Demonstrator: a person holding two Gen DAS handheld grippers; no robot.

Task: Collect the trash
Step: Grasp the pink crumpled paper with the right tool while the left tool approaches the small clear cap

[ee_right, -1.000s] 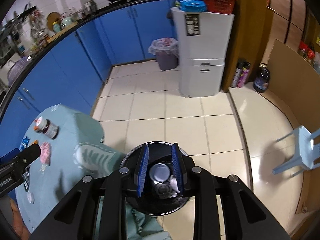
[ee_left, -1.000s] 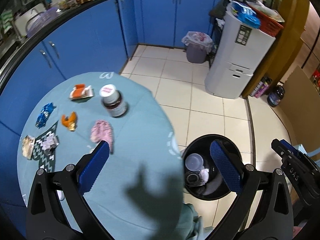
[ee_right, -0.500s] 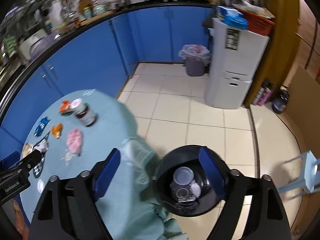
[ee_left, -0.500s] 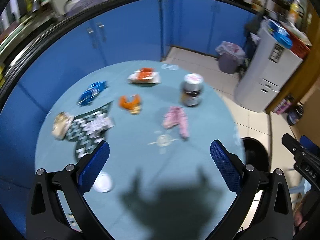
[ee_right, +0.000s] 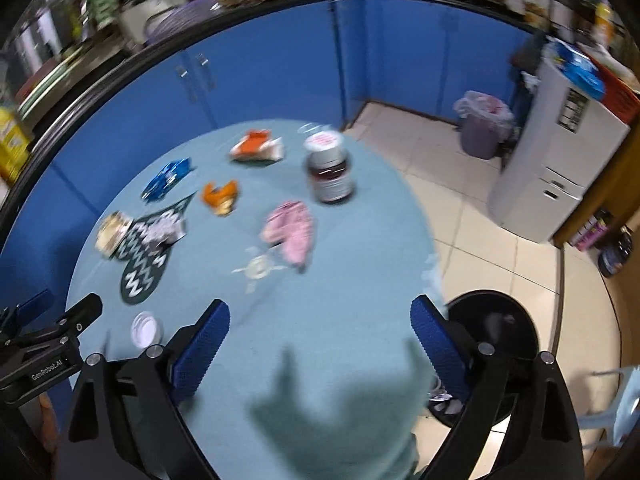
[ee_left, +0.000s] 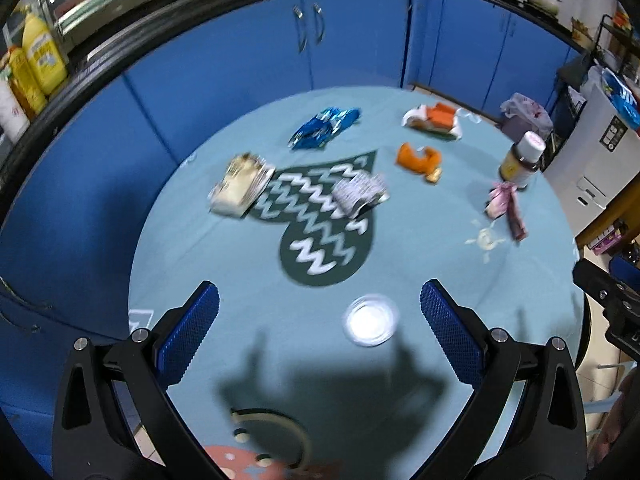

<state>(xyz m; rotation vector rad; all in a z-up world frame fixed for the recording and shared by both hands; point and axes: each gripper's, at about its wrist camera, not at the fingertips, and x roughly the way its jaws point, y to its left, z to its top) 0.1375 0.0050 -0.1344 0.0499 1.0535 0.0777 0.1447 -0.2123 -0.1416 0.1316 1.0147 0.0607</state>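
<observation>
Several pieces of trash lie on the round teal table: a blue wrapper, an orange and white packet, an orange scrap, a beige packet, a crumpled grey wrapper, a pink wrapper, a jar and a small clear lid. My left gripper hangs open over the table's near side, the lid between its fingers' line but untouched. My right gripper is over the table's right edge, its jaws opening, with nothing between them. The black bin stands on the floor at the right.
Blue cabinets curve behind the table. A white drawer unit and a lined grey bin stand on the tiled floor at the right. A light blue plastic chair is at the far right edge.
Both grippers have swung left from above the black bin to over the table. The right gripper's jaws have spread from narrow to wide.
</observation>
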